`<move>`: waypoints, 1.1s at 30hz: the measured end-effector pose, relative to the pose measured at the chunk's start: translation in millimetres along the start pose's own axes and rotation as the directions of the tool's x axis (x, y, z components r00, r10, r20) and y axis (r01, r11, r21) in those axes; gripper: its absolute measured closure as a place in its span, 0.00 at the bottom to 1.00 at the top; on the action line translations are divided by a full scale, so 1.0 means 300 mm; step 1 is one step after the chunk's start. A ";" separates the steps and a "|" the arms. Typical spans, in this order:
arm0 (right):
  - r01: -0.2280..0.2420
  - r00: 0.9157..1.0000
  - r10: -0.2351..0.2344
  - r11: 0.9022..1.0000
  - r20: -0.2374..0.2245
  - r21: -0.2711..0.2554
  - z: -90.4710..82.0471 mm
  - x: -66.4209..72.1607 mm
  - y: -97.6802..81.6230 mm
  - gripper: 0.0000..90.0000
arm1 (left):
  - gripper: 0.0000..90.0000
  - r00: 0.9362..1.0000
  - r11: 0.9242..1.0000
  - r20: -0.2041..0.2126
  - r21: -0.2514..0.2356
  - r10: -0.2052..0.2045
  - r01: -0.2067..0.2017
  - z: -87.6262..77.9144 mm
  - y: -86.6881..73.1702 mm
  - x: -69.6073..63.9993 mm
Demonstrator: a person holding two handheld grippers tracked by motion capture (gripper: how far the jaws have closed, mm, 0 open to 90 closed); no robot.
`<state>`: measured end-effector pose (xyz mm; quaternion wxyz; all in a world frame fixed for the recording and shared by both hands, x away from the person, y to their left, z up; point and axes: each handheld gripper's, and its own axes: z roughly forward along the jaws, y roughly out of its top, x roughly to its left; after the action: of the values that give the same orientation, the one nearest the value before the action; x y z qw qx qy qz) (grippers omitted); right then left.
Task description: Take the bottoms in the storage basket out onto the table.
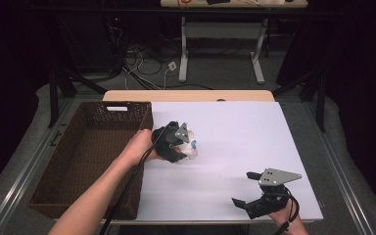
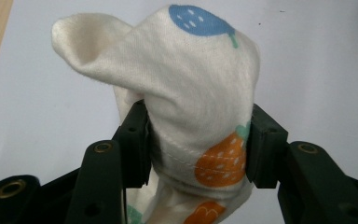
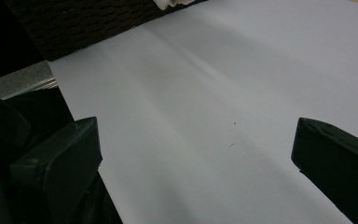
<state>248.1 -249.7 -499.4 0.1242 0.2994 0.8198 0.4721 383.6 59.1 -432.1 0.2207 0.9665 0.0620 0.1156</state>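
Observation:
A cream cloth (image 2: 196, 88) printed with orange and blue fruit is bunched between the two black jaws of my left gripper (image 2: 198, 144), which is shut on it. Seen from above, that gripper (image 1: 186, 145) holds the cloth (image 1: 192, 148) just right of the basket, over the white table. My right gripper (image 1: 245, 188) rests near the table's front right corner with its jaws wide apart. Between its fingertips (image 3: 193, 158) there is only bare white table.
A large brown wicker basket (image 1: 85, 147) stands at the left of the white table (image 1: 235, 132); its dark wall (image 3: 88, 21) also shows at the top of the right gripper view. Desk legs and cables lie on the floor beyond the table.

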 end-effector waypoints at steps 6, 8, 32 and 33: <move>-0.001 1.000 0.001 1.000 -0.003 -0.001 -0.001 -0.001 0.001 0.01 | 0.57 1.000 1.000 0.007 -0.012 -0.013 0.014 0.015 0.000 -0.001; -0.002 1.000 0.002 1.000 -0.002 -0.002 0.000 -0.001 0.000 0.01 | 0.57 1.000 1.000 0.006 -0.009 -0.019 0.019 0.019 0.002 -0.003; 0.004 1.000 -0.004 1.000 -0.008 -0.010 -0.004 0.000 0.002 0.01 | 0.57 0.989 0.986 -0.007 -0.078 -0.149 0.148 0.055 0.009 0.005; 0.003 1.000 -0.003 1.000 -0.007 -0.008 -0.004 0.000 0.002 0.01 | 0.57 0.988 0.984 -0.005 -0.084 -0.155 0.154 0.057 0.010 0.005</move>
<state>247.7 -250.4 -498.2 0.1231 0.2960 0.8188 0.4762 389.5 49.5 -445.6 0.2688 0.9480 0.1334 0.1062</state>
